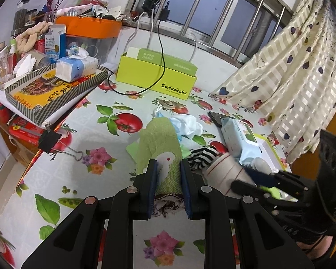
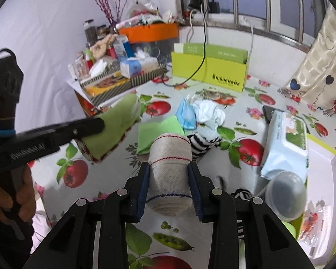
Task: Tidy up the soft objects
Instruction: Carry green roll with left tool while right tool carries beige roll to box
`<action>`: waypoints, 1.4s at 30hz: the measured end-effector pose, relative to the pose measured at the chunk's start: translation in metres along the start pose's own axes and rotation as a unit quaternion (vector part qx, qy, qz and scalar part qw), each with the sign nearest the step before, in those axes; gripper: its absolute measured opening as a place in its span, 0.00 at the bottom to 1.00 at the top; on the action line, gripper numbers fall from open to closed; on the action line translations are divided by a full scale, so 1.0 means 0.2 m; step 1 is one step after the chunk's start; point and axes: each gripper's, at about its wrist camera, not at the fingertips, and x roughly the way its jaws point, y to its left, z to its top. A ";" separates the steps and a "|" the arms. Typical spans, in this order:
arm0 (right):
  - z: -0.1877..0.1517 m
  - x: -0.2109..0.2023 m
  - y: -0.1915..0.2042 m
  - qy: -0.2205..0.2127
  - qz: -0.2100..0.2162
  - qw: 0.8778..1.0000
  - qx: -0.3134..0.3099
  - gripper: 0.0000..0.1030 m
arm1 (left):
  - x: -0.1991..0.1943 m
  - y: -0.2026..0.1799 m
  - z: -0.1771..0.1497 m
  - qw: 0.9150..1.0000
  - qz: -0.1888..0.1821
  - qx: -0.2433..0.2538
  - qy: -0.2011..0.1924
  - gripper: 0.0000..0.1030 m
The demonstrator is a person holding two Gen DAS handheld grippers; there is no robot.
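My left gripper (image 1: 168, 164) is shut on a green oven mitt (image 1: 160, 143) with a white bird on it, held above the table; it also shows in the right wrist view (image 2: 116, 121). My right gripper (image 2: 169, 168) is shut on a beige bandage roll (image 2: 170, 157) with red and blue stitch lines, seen in the left wrist view (image 1: 224, 168) too. On the table lie a green cloth (image 2: 154, 134), a blue face mask (image 2: 186, 112), a white crumpled cloth (image 2: 209, 112) and a black-and-white striped sock (image 2: 201, 144).
A lime green box (image 1: 156, 76) stands at the back. A wet wipes pack (image 2: 284, 143), a phone (image 2: 268, 114) and a plastic tub (image 2: 285, 198) sit right. A striped tray (image 1: 56, 92) with a tissue pack and clutter is left. A curtain (image 1: 291, 78) hangs right.
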 end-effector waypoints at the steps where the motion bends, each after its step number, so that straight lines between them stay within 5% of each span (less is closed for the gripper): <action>1: 0.00 -0.02 -0.01 -0.005 0.000 1.000 0.001 0.32 | 0.00 -0.01 0.00 1.000 -0.001 0.001 0.000 0.21; 42: -0.10 -0.62 -0.48 -0.113 -0.082 0.987 0.079 0.32 | 0.01 -0.60 0.09 0.995 -0.050 0.092 -0.003 0.21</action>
